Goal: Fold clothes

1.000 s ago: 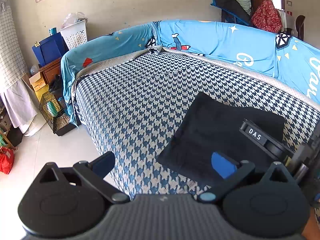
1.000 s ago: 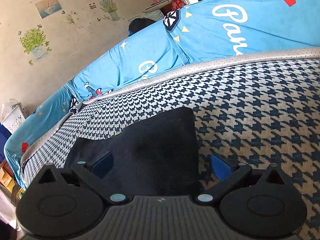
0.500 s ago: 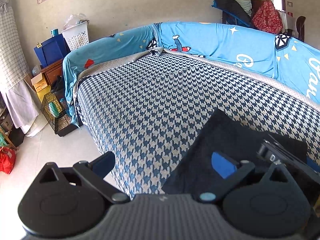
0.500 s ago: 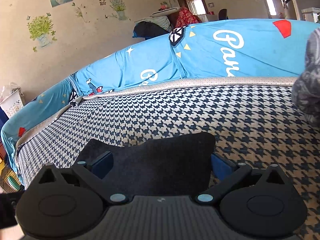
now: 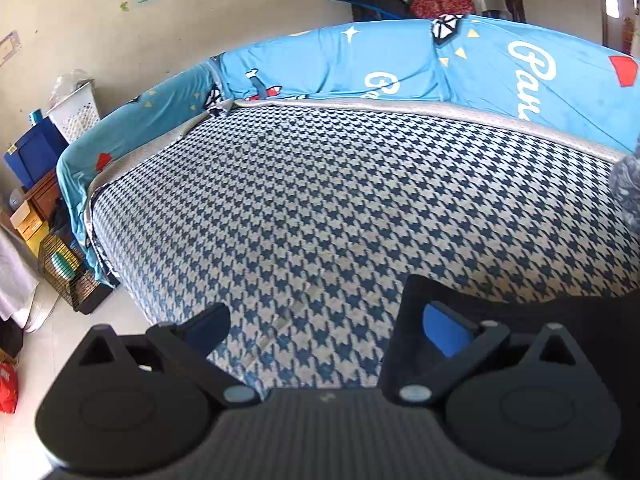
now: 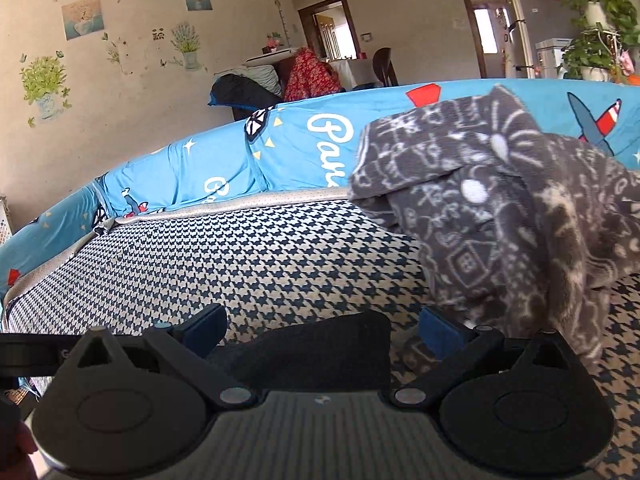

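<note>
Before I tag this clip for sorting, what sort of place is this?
Most likely a lived-in home living room: a sofa with a houndstooth seat cover and blue cartoon throw, flower decals on the wall, and a small pet cage on the floor.

The flat black folded cloth (image 5: 520,312) was cut off by the picture's edge, partly hidden behind the left gripper (image 5: 326,328).

The grey patterned fleece garment (image 6: 500,220) looked blurry beside that cloth.

White cursive lettering runs across the blue cover (image 6: 304,148) along the sofa's back. From the right wrist it reads "Pa", cut off by the grey patterned garment (image 6: 500,216); from the left wrist, "Pau" reaches the picture's edge. Below stands a partly hidden "G".
</note>
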A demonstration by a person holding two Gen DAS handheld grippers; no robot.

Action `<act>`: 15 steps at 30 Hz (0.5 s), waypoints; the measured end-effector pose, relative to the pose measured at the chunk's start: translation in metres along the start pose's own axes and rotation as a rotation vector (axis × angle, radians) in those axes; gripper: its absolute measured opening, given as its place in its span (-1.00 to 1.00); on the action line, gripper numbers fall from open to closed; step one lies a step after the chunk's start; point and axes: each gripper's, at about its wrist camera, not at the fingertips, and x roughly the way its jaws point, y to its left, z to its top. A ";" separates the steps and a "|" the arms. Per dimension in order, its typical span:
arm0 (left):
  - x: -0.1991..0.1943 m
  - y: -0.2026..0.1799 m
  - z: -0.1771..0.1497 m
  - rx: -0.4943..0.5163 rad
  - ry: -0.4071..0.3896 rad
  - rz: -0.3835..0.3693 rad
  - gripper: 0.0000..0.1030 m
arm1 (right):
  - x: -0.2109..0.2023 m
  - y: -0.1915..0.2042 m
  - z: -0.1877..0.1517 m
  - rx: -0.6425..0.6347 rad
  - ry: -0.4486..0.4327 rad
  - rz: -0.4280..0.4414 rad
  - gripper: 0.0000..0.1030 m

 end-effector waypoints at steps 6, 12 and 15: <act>-0.014 -0.030 -0.008 0.081 -0.056 -0.098 1.00 | -0.042 -0.028 0.005 0.056 -0.033 -0.014 1.00; -0.023 -0.052 -0.018 0.166 -0.087 -0.154 1.00 | -0.094 -0.056 0.016 0.110 -0.110 -0.041 1.00; -0.029 -0.063 -0.023 0.197 -0.093 -0.147 1.00 | -0.124 -0.077 0.030 0.154 -0.168 -0.073 1.00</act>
